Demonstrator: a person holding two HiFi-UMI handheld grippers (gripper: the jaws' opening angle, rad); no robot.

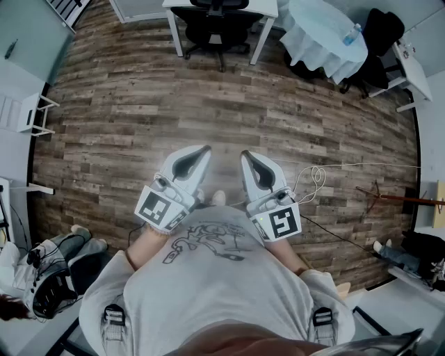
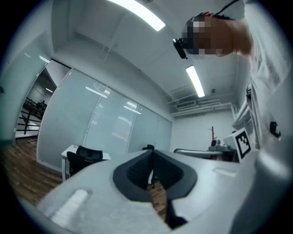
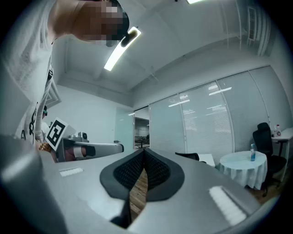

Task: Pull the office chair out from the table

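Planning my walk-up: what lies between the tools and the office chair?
Only bare wood floor, in the head view, from the left tool and right tool to the office chair.

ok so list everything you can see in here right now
office chair: one, black, tucked under the white table at the far end
white table: one, white, far end
round table: one, pale cloth, far right
bottle: one, clear bluish, on the round table
second chair: one, black, behind the round table
floor: brown wood planks
cord: one, pale, looped on the floor at right
left hand-held gripper: one, white and grey, shut, empty
right hand-held gripper: one, white and grey, shut, empty
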